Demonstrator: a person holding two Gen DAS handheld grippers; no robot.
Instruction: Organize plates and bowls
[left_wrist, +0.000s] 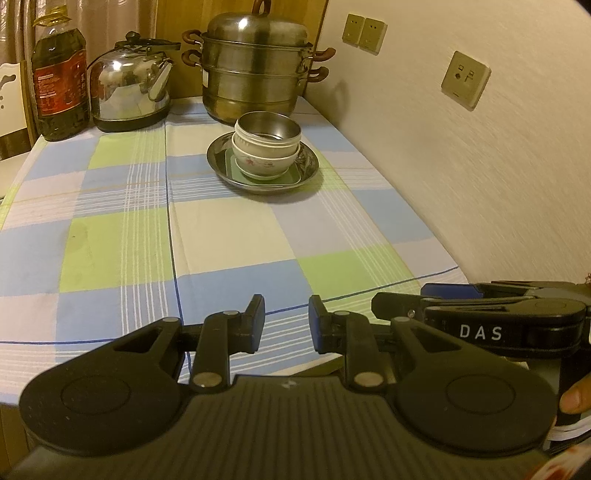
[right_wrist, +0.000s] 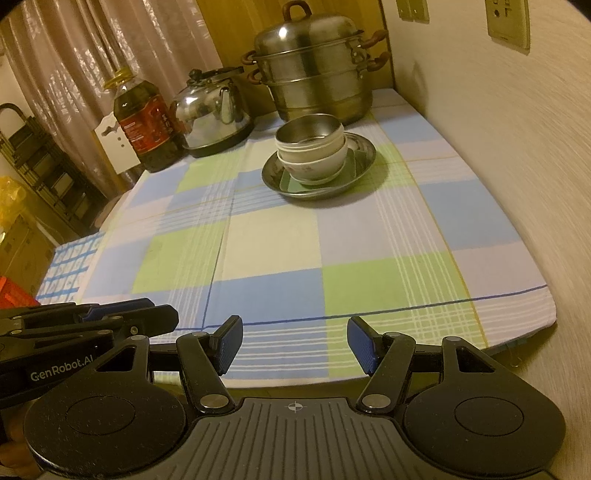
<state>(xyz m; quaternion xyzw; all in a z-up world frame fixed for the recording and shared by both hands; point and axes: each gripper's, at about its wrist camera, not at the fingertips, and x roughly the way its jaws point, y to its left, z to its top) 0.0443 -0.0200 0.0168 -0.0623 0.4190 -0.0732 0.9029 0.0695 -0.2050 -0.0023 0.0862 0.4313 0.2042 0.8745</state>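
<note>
The bowls (left_wrist: 266, 147) sat nested, steel one uppermost, on a green square plate inside the steel dish (left_wrist: 310, 168) toward the tabletop's (left_wrist: 229, 236) far end, seemingly already gathered. The left tool (left_wrist: 286, 323) and right tool (right_wrist: 294, 345) hung released and empty at the near edge, well apart from the stack.

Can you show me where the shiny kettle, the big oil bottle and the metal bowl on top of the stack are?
kettle (left_wrist: 127, 92), left wrist view, on its rounded shiny body.
oil bottle (left_wrist: 61, 83), left wrist view, on its red label.
metal bowl (right_wrist: 314, 129), right wrist view, on its inner wall.
</note>
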